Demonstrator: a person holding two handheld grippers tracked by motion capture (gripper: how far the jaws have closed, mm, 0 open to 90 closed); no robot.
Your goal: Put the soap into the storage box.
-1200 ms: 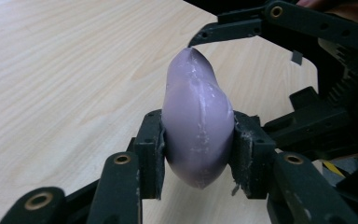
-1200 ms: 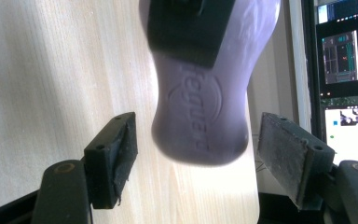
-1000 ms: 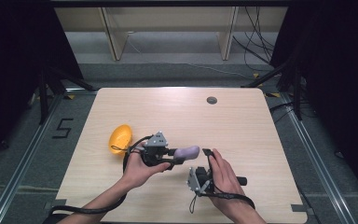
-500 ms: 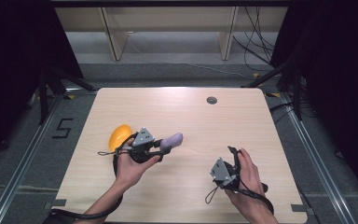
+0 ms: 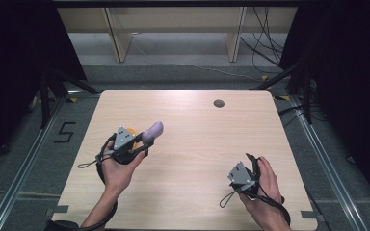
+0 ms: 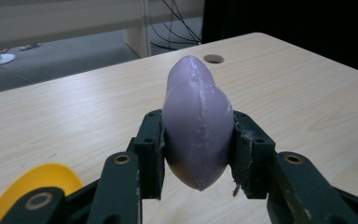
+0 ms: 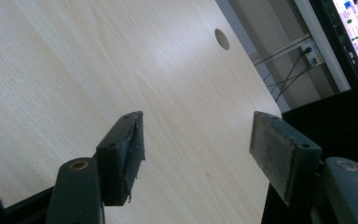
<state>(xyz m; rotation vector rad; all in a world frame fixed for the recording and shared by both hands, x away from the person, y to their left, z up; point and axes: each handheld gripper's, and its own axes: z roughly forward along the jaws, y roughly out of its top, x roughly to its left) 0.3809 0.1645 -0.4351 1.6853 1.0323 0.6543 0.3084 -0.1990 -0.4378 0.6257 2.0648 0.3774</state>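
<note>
A smooth purple, eggplant-shaped thing (image 6: 196,126) is clamped between the pads of my left gripper (image 6: 196,144), its narrow end pointing away from me. In the high view that left gripper (image 5: 144,139) holds the purple thing (image 5: 152,131) above the table's left half, over a yellow-orange thing (image 5: 131,130) that is mostly hidden under it. The edge of the yellow thing (image 6: 32,186) shows beside the left jaw. My right gripper (image 5: 247,162) is near the front right of the table. The right gripper (image 7: 198,149) has just been closing somewhat and stands open with nothing between its jaws.
The light wooden table (image 5: 197,144) has a round cable hole (image 5: 218,103) near its far edge. Its right edge lies close to my right gripper, with dark floor and cables beyond. Shelving legs stand behind the table.
The two hands have drawn apart. My left gripper carried the purple thing to the left and away, over the yellow thing. My right gripper moved off to the right with nothing in it.
</note>
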